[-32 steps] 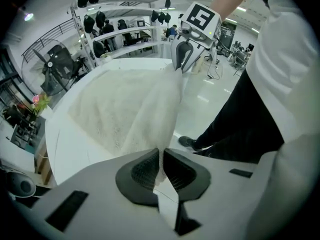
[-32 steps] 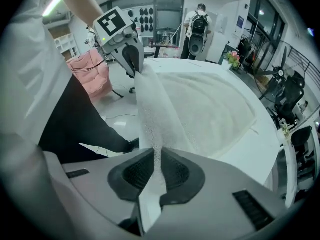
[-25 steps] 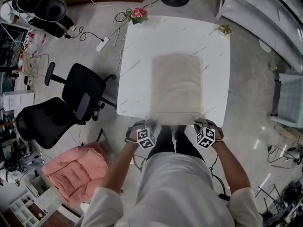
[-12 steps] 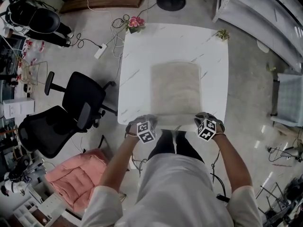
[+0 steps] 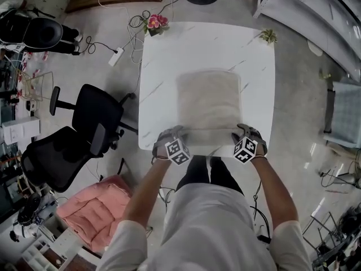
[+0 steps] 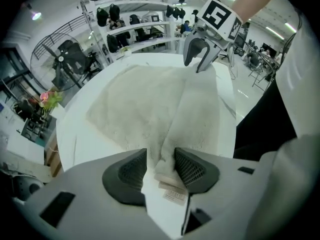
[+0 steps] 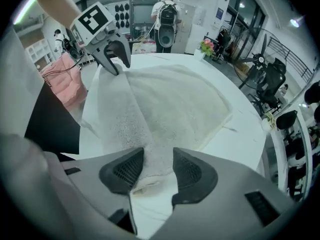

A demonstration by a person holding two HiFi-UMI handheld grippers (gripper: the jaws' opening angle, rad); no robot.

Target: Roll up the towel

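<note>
Both grippers are down at the near edge of the white marble surface (image 5: 163,66), one at each near corner of the beige towel (image 5: 208,103). The towel lies flat in the middle of the surface, its long side running from near to far. Its near end is turned over into a thick band that runs across between the two grippers.

Left gripper (image 6: 160,156): the jaws are opening and stand wide, with the folded near-left corner of the towel between them. The cloth leans on the right-hand pad and a gap shows at the other one. A small sewn label (image 6: 174,195) pokes out of the fold just below the jaws.

Right gripper (image 7: 158,156): these jaws are opening too and stand wide, with the near-right corner of the band loose between them. Both grippers point steeply down at the cloth.

At the far left corner of the surface sits a pot of pink flowers (image 5: 157,22), and at the far right corner a little green plant (image 5: 268,35), both well apart from the towel. On the floor to the left stand two black office chairs (image 5: 98,114), with a pink cushion (image 5: 93,210) nearer the person.
</note>
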